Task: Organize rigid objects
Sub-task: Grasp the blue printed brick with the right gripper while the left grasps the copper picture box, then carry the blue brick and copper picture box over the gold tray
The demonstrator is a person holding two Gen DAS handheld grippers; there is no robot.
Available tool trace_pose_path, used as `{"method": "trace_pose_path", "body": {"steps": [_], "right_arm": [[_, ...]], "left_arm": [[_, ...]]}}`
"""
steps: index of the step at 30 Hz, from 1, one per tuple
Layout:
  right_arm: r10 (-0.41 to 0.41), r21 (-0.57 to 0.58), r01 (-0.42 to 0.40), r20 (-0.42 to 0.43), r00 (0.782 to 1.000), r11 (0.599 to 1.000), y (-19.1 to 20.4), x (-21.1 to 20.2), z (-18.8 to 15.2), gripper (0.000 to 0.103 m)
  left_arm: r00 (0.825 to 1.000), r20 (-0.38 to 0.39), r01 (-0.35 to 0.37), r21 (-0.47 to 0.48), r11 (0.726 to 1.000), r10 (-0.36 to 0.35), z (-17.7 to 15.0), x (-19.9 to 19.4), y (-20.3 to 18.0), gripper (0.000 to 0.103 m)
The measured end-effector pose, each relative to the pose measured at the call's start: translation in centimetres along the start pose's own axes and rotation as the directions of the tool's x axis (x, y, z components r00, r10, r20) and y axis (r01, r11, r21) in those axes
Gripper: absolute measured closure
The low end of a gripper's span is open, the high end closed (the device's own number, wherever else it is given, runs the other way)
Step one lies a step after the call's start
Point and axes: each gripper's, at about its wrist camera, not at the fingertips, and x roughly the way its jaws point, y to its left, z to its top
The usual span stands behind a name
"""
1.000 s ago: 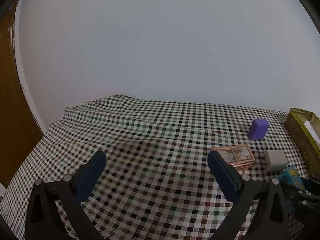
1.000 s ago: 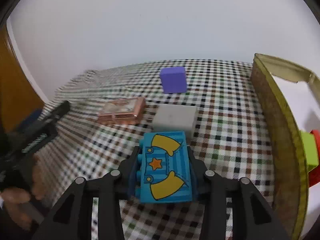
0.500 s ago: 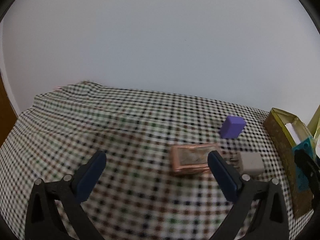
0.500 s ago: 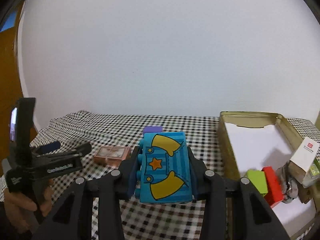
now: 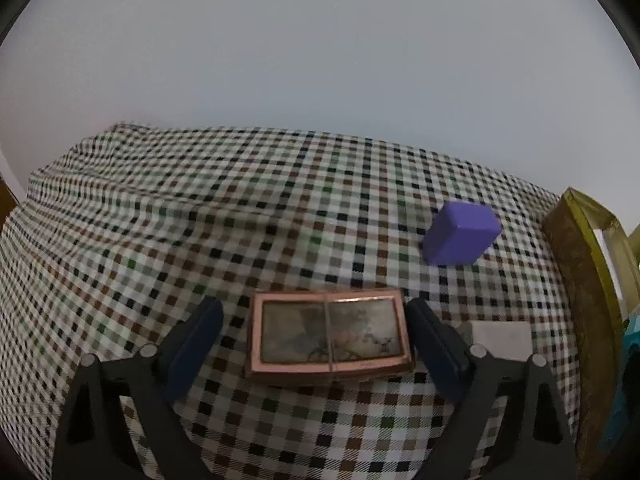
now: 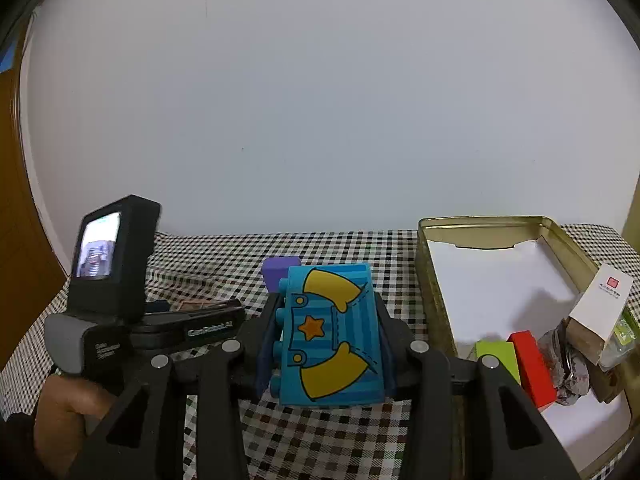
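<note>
My right gripper (image 6: 326, 340) is shut on a blue toy brick (image 6: 330, 336) with yellow shapes and an orange star, held above the checked cloth, left of the gold tin (image 6: 430, 292). My left gripper (image 5: 316, 338) is open, its fingers on either side of a copper-framed flat case (image 5: 328, 336) lying on the cloth; I cannot tell if they touch it. A purple block (image 5: 460, 234) lies behind it to the right. A white charger (image 5: 500, 338) lies right of the case.
The gold tin (image 5: 580, 264) holds a green block (image 6: 496, 354), a red block (image 6: 530, 364), a white card box (image 6: 600, 308) and a crumpled wrapper (image 6: 568, 364). The left hand-held gripper body (image 6: 108, 304) sits at the left of the right wrist view. White wall behind.
My left gripper has moved forward and down so its open fingers now flank the copper case. My right gripper, still holding the blue brick, has shifted a little toward the tin.
</note>
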Motion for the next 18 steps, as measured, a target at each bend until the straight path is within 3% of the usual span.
{"method": "trace_pose_path", "body": {"steps": [2,6,12,16,18], "right_arm": [[0.002,-0.001,-0.002,-0.001,1.0,1.0,0.0,0.0,0.0,0.058],[0.001,-0.004,-0.001,-0.006,1.0,1.0,-0.1,0.2,-0.1,0.058],[-0.001,0.005,0.001,-0.001,1.0,1.0,-0.3,0.2,0.0,0.058],[0.004,0.007,-0.004,0.012,1.0,1.0,-0.4,0.0,0.0,0.058],[0.002,0.004,-0.003,0.019,1.0,1.0,-0.3,-0.1,0.1,0.058]], "left_arm": [[1.0,-0.001,0.006,0.009,1.0,-0.006,-0.1,0.0,0.1,0.012],[1.0,0.007,-0.001,0.026,1.0,0.001,-0.7,-0.6,1.1,0.026],[1.0,0.014,0.018,0.032,0.999,-0.018,-1.1,-1.2,1.2,0.027],[0.998,0.045,0.047,-0.029,0.998,-0.045,-1.7,-2.4,2.0,0.027],[0.997,0.08,0.029,-0.057,0.998,-0.024,-2.0,-3.2,2.4,0.027]]}}
